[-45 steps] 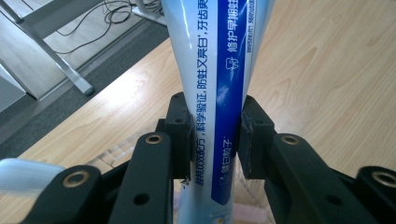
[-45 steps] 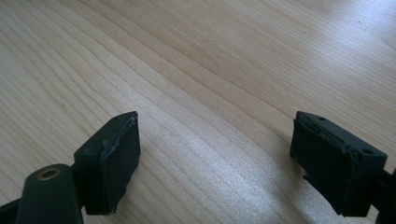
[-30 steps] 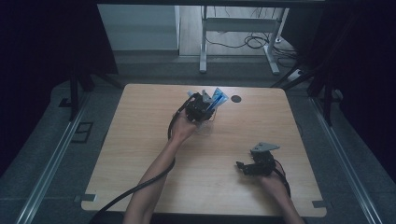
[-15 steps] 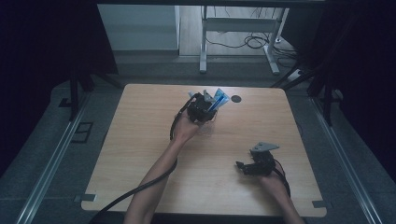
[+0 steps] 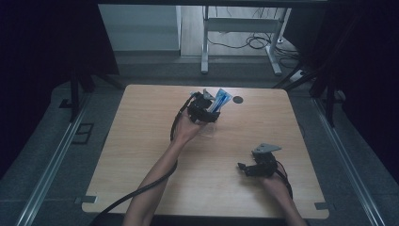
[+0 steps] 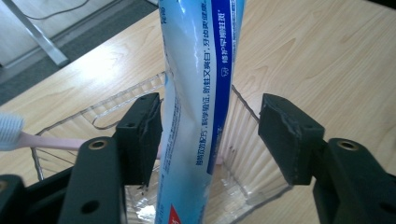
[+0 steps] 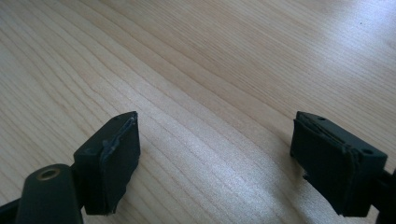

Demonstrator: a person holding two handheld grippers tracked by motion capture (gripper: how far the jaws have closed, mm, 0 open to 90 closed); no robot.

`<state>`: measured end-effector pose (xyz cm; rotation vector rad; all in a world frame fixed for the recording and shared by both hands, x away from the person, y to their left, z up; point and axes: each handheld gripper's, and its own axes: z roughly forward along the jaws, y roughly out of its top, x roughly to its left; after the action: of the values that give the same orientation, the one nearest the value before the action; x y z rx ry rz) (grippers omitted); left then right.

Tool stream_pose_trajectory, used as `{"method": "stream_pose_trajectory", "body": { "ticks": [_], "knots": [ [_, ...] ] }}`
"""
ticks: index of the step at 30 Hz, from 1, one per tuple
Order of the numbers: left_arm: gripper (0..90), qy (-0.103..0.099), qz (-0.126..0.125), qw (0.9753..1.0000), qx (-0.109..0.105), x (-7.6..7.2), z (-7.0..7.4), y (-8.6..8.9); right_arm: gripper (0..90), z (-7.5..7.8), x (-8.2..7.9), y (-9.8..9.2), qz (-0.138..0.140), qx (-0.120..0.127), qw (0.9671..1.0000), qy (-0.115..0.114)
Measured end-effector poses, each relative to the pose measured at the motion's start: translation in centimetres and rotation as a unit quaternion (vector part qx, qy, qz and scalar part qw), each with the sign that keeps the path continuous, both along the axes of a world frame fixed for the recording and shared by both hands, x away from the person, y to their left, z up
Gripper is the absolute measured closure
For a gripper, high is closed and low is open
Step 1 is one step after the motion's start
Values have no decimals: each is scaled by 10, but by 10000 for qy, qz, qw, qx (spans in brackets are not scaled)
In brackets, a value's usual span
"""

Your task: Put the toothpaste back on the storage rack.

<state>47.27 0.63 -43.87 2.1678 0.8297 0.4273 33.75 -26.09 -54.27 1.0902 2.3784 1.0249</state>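
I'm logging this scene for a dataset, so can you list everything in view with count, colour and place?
Blue and white toothpaste tube: one, standing in the clear cup, between the left gripper's open jaws.
Clear ribbed plastic cup: one, transparent, far middle of the table.
Pink toothbrush with white bristles: one, lying across the cup.
Light wooden table: one.
Black round spot: one, on the table's far side.
Left gripper: black, at the tube.
Right gripper: black, open, low over bare wood at near right.

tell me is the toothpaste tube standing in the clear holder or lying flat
Standing in it: the toothpaste tube rises upright from the clear ribbed holder, between the open left claw.
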Motion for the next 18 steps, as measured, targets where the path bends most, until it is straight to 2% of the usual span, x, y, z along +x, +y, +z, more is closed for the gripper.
{"method": "stream_pose_trajectory", "body": {
  "ticks": [5, 9, 18],
  "knots": [
    [287, 159, -30, 9998, -130, -1, 3, 4, 161, 0, 0, 0, 0, 1, 10000, -1],
    [212, 116, -10, 9997, -192, -6, 6, 7, 160, 0, 0, 0, 3, -2, 10000, -7],
    [173, 198, -175, 9989, -393, -19, 13, 20, 161, 0, 0, 0, -4, 4, 10000, -1]
  ]
}}
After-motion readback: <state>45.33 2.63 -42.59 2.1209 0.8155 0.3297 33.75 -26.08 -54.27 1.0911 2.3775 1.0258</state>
